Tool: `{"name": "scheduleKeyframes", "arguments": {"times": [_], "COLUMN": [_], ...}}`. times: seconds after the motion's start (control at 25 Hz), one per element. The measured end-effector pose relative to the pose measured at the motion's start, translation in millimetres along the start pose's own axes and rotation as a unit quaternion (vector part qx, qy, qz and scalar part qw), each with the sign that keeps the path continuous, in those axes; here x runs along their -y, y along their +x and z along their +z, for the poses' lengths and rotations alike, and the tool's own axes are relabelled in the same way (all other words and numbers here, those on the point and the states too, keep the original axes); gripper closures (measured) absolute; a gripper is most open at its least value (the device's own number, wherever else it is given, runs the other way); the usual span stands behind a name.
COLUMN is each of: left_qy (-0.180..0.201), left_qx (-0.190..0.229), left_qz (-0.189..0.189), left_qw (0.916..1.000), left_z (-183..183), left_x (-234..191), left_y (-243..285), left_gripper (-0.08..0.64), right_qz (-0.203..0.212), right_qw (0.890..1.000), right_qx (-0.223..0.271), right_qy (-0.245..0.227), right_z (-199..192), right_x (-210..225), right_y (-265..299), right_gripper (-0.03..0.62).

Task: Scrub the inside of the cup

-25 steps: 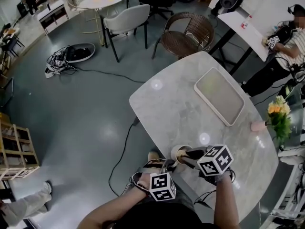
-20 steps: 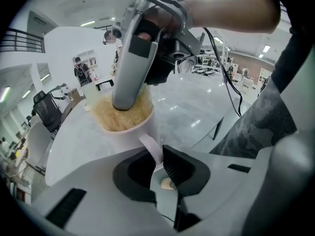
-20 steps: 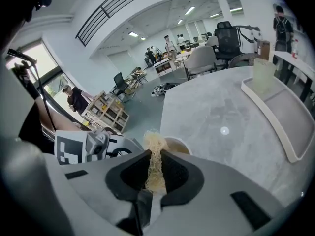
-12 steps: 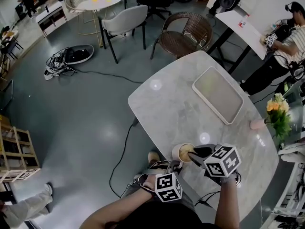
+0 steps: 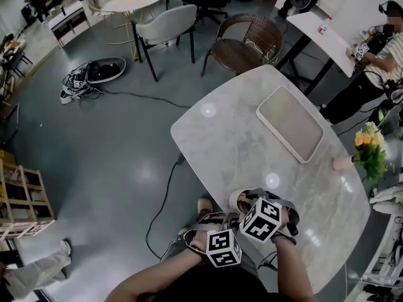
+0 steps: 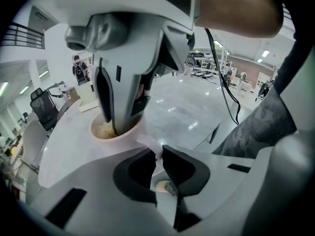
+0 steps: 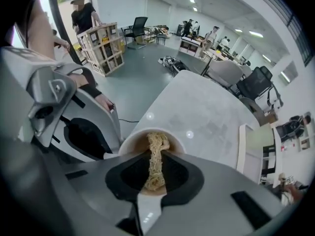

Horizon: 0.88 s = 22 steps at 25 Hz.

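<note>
Scrubbing is under way, and by my read it isn't finished. The cup (image 5: pixel 239 199) sits at 6 o'clock on the table (image 5: pixel 239 137), and the left gripper (image 6: pixel 158 154) has its jaws narrowed tight on the handle (image 6: pixel 150 144). The right gripper (image 7: pixel 155 167) pinches a tan fibrous scrubber (image 7: pixel 156 149) dipped inside the cup. More passes look needed. Since a second back, the right gripper has swung from the cup's 3 o'clock to straight above it. Cup and left gripper haven't budged.

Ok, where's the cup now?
The cup sits at the table's near edge in the head view, under the right tool; the left tool grips its handle.
</note>
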<state>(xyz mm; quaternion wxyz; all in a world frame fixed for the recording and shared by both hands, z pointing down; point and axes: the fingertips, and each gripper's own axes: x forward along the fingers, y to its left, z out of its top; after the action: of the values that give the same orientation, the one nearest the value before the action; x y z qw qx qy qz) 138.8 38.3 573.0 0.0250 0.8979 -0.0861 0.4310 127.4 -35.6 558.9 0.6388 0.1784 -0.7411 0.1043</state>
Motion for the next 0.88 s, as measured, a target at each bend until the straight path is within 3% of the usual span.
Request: {"name": "scheduleKeyframes", "arguments": {"times": [0.12,0.32,0.64,0.76,0.88], "left_qy": [-0.01,-0.044,-0.054,-0.063,-0.073], "left_qx": [-0.003,-0.002,-0.012,-0.008,-0.001], "left_qz": [0.009,0.021,0.055,0.063,0.061], "left_qw": [0.9999,0.9988,0.9969,0.996,0.9955], "left_z": [-4,-10,-19,-23,-23], "left_x": [-6,-19,-51,-59,-60], "left_y": [-2,-4,-9,-12,-14], "left_gripper": [0.505,0.502,0.502,0.502,0.497], "right_qz": [0.066,0.135,0.141,0.129,0.106], "right_qw": [0.995,0.972,0.937,0.931,0.935], "right_qx": [0.036,0.087,0.185,0.209,0.222], "right_qy": [0.064,0.171,0.262,0.269,0.257], "right_z": [5,8,16,16,15], "right_x": [-5,-2,19,23,24], "right_y": [-2,-12,-44,-56,-65], "right_gripper": [0.532,0.532,0.531,0.532,0.532]}}
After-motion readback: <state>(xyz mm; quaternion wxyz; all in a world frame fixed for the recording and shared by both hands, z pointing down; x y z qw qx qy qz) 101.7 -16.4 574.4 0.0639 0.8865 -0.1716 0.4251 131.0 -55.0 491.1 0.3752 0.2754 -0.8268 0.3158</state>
